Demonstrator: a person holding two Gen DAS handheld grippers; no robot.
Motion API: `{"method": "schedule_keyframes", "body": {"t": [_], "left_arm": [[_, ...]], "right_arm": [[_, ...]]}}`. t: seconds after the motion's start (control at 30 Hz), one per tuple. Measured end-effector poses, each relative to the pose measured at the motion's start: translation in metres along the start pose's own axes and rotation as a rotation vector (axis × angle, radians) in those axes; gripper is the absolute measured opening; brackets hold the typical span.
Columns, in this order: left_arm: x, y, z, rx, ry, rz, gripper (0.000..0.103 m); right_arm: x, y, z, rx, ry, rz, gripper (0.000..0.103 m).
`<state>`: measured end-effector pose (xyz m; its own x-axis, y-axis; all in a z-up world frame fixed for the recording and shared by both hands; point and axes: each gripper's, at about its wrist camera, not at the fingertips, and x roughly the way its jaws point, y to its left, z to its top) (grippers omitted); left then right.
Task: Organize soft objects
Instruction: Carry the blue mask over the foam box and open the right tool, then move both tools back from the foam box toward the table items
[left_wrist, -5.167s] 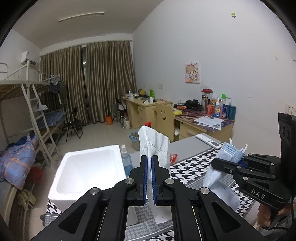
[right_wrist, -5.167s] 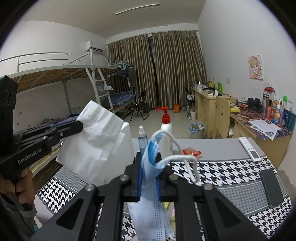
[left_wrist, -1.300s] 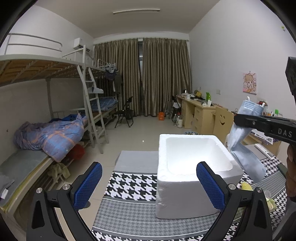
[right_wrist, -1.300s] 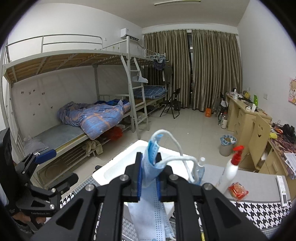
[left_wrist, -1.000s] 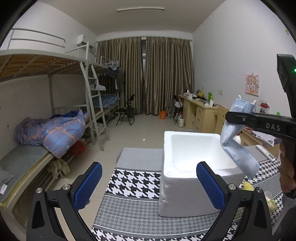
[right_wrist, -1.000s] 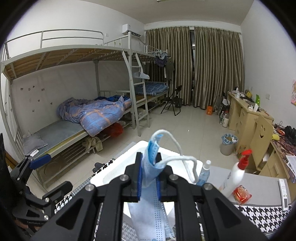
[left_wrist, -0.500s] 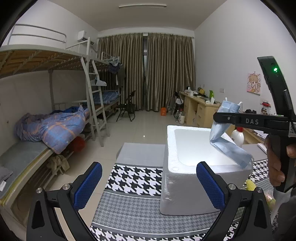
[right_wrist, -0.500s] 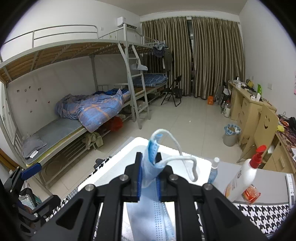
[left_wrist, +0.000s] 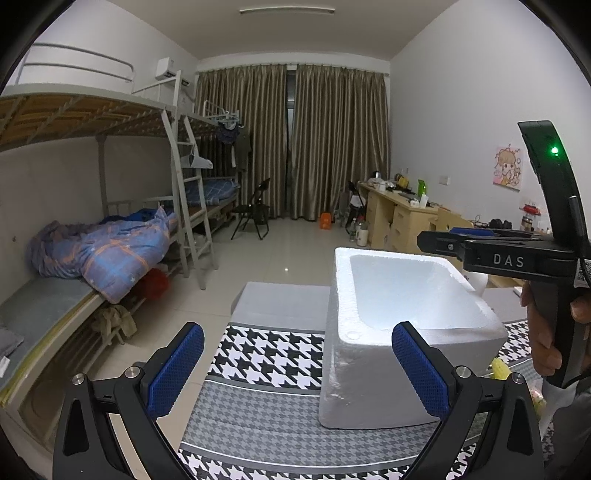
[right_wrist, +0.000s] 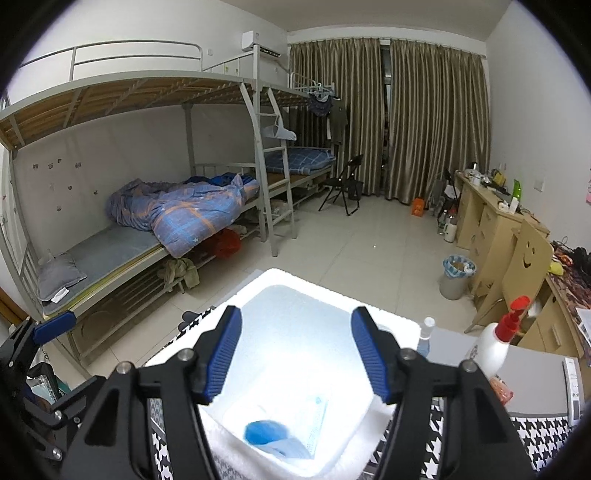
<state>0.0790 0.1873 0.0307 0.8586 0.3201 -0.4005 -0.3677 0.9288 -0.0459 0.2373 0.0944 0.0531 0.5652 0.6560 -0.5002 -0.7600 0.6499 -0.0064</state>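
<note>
A white foam box (left_wrist: 413, 369) stands on the houndstooth cloth. My right gripper (right_wrist: 297, 354) hovers over the box's opening (right_wrist: 388, 321). Its jaws are opening and nothing is between the blue pads. A blue face mask (right_wrist: 275, 437) lies loose on the box's floor below them. In the left wrist view the right gripper (left_wrist: 436, 238) shows side-on above the box's far right rim, held by a hand, and the mask is hidden from there. My left gripper (left_wrist: 297, 369) stands wide open and empty, to the left of and in front of the box.
A pump bottle (right_wrist: 491, 347), a small spray bottle (right_wrist: 426, 332), a red packet (right_wrist: 500, 391) and a remote (right_wrist: 572, 384) sit right of the box. The cloth (left_wrist: 266, 347) ends ahead at a grey table strip. Bunk beds stand left and desks right.
The right gripper's jaws have parted and the blue mask has dropped from them into the foam box. The left gripper stays open in much the same place.
</note>
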Motion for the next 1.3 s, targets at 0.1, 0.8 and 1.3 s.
{"method": "schedule_keyframes", "body": {"t": [0.1,0.8,1.3], "left_arm": [[-0.002,-0.002,0.001,0.000,-0.003,-0.009,0.102],[-0.033,-0.042,0.014,0.047,-0.055,-0.080,0.102],[-0.045,-0.078,0.018,0.082,-0.073,-0.161,0.102]], "right_arm": [[-0.004,0.000,0.000,0.005,-0.006,0.000,0.067],[-0.078,-0.023,-0.006,0.038,-0.118,-0.046,0.083],[-0.118,-0.043,-0.035,0.080,-0.149,-0.119,0.083]]}}
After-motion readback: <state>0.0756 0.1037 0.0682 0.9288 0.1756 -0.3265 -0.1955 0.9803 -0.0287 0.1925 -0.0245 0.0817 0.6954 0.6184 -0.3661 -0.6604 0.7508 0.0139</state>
